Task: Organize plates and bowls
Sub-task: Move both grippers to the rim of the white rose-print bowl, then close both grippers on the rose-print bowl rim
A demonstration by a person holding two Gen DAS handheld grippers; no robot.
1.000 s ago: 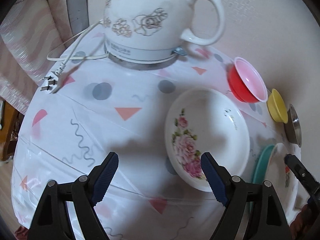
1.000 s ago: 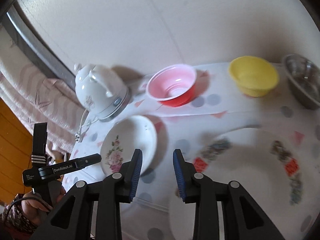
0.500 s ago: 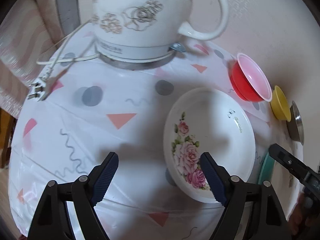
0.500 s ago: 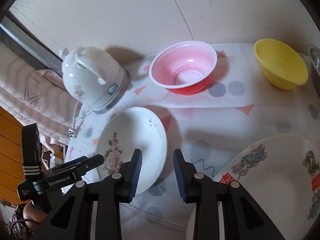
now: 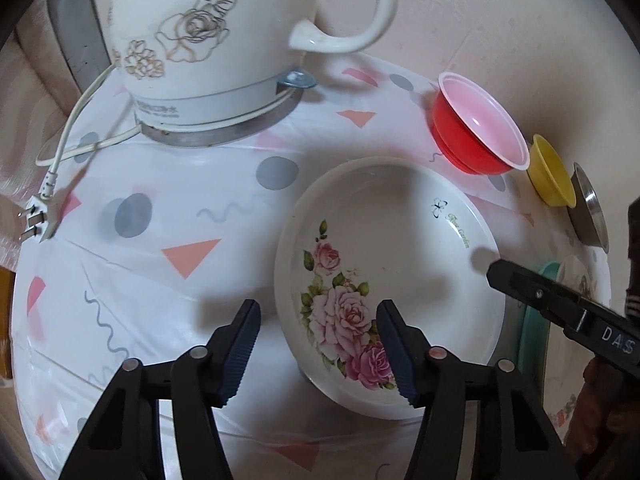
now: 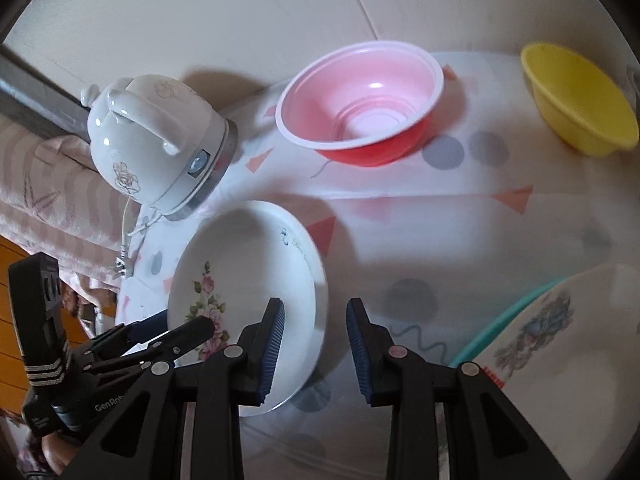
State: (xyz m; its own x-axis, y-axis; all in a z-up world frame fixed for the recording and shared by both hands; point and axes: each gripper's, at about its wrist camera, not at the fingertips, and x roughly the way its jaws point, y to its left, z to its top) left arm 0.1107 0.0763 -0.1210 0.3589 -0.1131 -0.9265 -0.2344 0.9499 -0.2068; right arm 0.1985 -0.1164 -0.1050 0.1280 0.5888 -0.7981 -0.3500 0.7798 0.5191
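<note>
Both tools straddle the rose plate rim unclamped: left tool narrowing, right tool narrow.

Right gripper jaws astride rose plate rim

"DAS" on right tool; "GenRob" on left tool body.

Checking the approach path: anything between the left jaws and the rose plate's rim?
Nothing visible. The left gripper has just been closing, its jaws straddling the near rim of the rose plate, pads not yet pressing. The right gripper straddles the opposite rim. The kettle stands well behind.
</note>
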